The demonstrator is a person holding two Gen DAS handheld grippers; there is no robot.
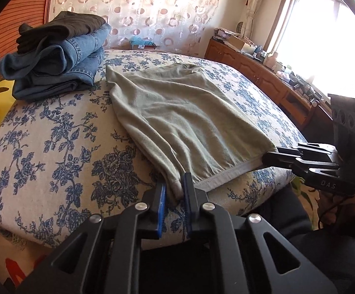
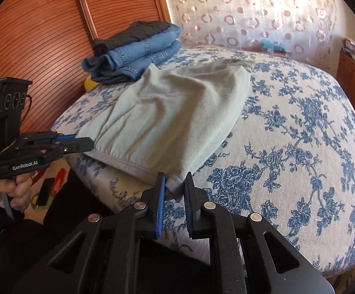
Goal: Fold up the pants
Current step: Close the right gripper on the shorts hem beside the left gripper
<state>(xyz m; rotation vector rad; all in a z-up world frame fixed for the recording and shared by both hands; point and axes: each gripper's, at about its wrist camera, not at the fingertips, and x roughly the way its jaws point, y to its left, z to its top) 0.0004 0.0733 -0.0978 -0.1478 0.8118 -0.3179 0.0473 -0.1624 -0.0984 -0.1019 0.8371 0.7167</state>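
– Where are the green pants (image 1: 177, 117)?
– Flat on the flowery bed (image 1: 55, 147), near edge.
– Left gripper (image 1: 173, 188)?
– Clamped on the near left corner.
– Right gripper (image 2: 175, 186)?
– Clamped on the near right corner.

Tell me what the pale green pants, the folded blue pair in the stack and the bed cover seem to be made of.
Pale green pants: soft matte knit, probably cotton jersey or fleece; it drapes in loose wrinkles with a slightly fuzzy surface.
Folded blue pair: denim; faded blue with visible stitched seams and thick folds.
Bed cover: woven cloth, likely cotton, matte, printed with blue flowers on cream.
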